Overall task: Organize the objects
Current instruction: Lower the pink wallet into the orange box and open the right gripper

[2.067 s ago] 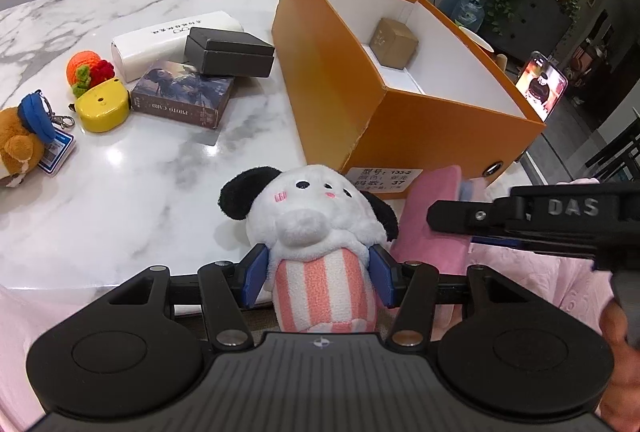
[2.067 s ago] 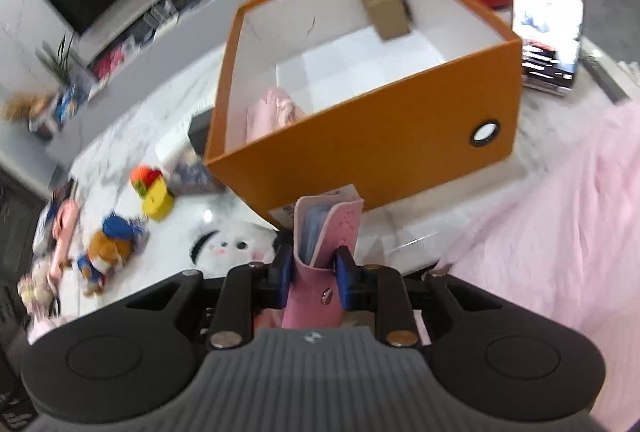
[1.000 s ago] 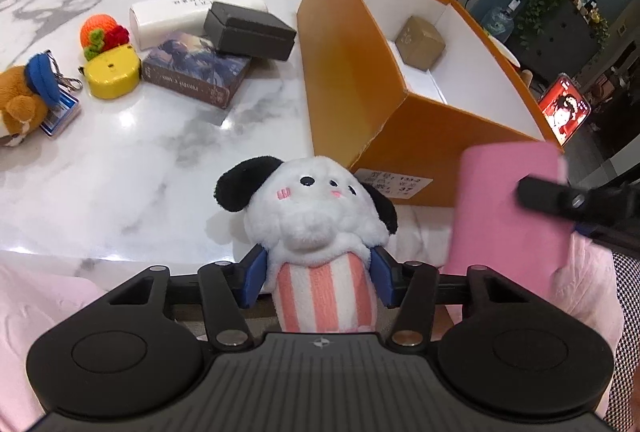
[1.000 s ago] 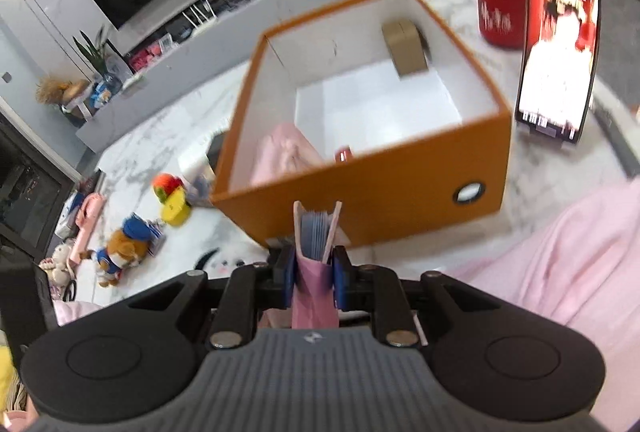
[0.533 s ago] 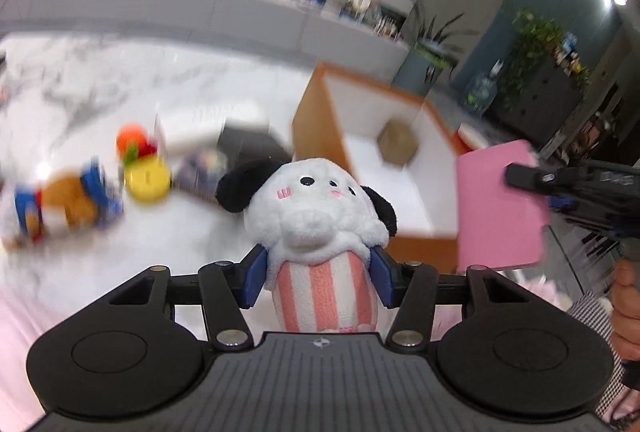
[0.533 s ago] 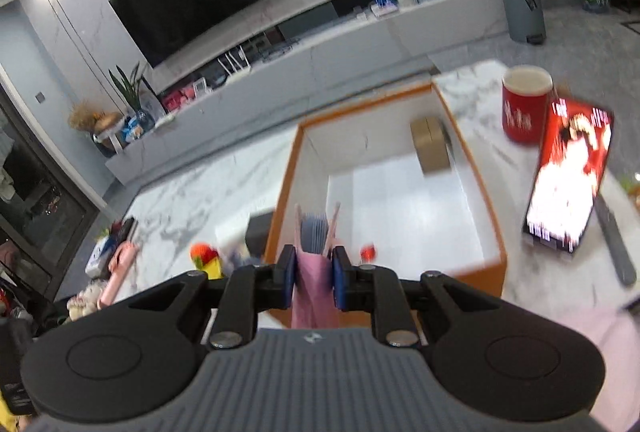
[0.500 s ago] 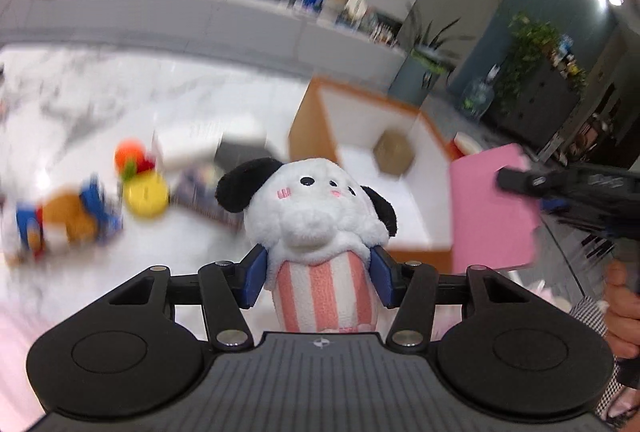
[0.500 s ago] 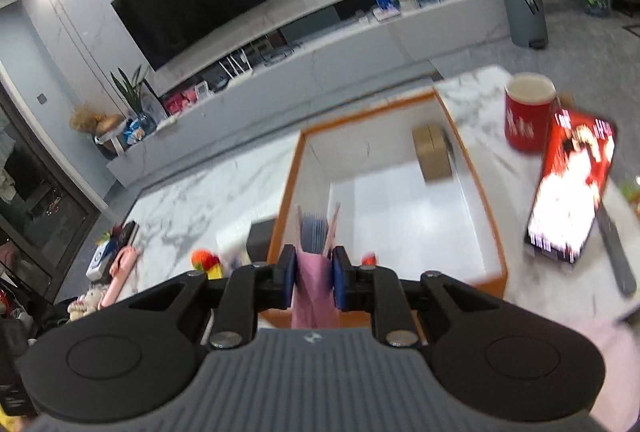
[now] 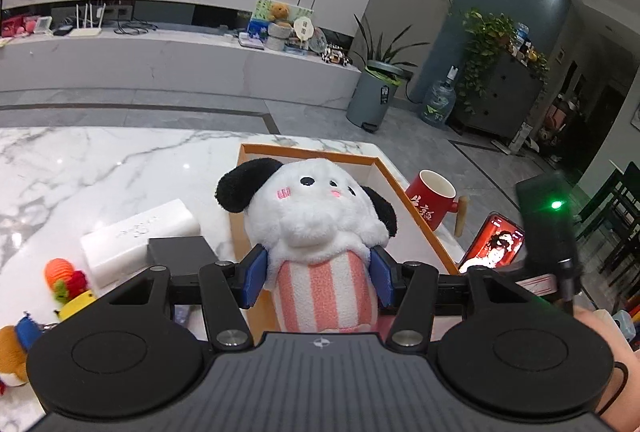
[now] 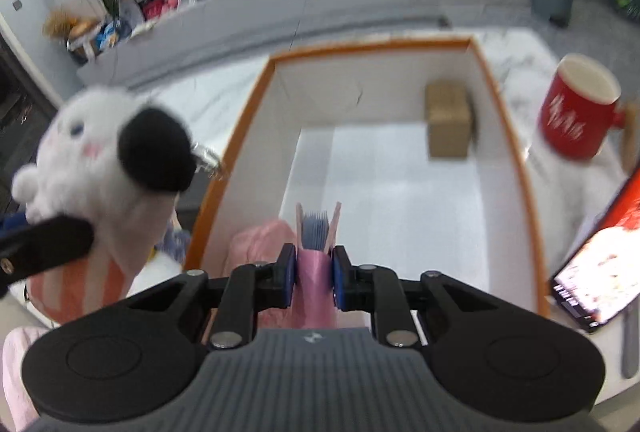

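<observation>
My left gripper (image 9: pixel 318 274) is shut on a white plush dog (image 9: pixel 316 216) with black ears and a pink striped body, held above the near left side of the orange box (image 9: pixel 416 224). The plush also shows at the left of the right wrist view (image 10: pixel 104 151). My right gripper (image 10: pixel 314 278) is shut on a pink card holder (image 10: pixel 314 272) with blue cards, held over the open orange box (image 10: pixel 532 228). Inside the box lie a small brown carton (image 10: pixel 448 119) and a pink item (image 10: pixel 260 244).
On the marble table (image 9: pixel 100 171) left of the box lie a white case (image 9: pixel 136 232), a black box (image 9: pixel 180 256), an orange and yellow toy (image 9: pixel 66 284) and a brown plush keychain (image 9: pixel 12 348). A red mug (image 10: pixel 576 115) and a lit phone (image 10: pixel 596 272) stand right of the box.
Both grippers have risen with their loads. The right gripper has moved forward over the box opening. The left gripper has lifted the plush to the box's left side.
</observation>
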`<move>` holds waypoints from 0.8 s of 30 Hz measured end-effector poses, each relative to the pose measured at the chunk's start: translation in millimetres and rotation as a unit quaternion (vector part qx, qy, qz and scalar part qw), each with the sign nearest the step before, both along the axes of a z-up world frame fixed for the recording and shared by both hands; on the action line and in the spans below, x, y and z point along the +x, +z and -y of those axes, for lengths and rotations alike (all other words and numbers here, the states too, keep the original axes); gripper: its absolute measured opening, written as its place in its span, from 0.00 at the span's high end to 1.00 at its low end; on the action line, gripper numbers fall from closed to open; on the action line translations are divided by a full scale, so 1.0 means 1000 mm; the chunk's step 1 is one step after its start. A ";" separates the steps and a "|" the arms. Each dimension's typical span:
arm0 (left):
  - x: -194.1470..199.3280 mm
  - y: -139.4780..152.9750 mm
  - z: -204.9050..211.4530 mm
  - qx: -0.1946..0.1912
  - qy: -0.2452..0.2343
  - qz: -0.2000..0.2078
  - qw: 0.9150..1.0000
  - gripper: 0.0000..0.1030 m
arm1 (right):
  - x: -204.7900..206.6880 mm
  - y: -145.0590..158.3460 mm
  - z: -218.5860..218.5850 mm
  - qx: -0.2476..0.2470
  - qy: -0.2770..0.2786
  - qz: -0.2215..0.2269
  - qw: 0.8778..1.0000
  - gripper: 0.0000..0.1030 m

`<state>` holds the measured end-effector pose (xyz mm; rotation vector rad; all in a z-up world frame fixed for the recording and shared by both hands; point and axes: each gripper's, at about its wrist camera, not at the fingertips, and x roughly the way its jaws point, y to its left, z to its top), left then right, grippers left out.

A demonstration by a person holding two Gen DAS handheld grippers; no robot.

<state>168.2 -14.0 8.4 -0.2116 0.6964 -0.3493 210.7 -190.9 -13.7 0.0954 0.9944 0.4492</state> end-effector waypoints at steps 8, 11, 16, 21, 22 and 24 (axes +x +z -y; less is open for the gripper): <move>0.013 -0.009 0.000 0.002 -0.007 -0.006 1.000 0.40 | 0.018 -0.030 -0.015 -0.021 0.018 -0.041 0.999 0.80; 0.012 -0.010 -0.002 -0.001 -0.009 -0.007 1.000 0.40 | 0.020 -0.039 -0.021 -0.028 0.019 -0.046 0.998 0.80; 0.014 -0.011 -0.004 -0.003 -0.008 -0.008 1.000 0.40 | 0.021 -0.048 -0.024 -0.007 0.013 -0.063 0.998 0.77; 0.016 -0.013 -0.004 -0.011 -0.017 -0.005 1.000 0.40 | 0.019 -0.047 -0.009 0.024 -0.009 -0.086 0.996 0.70; 0.017 -0.013 -0.003 -0.014 -0.021 -0.006 1.000 0.40 | 0.018 -0.047 -0.005 0.033 -0.015 -0.092 0.995 0.68; 0.021 -0.011 0.003 -0.018 -0.033 -0.008 0.999 0.40 | 0.019 -0.045 0.001 0.046 -0.025 -0.104 0.993 0.61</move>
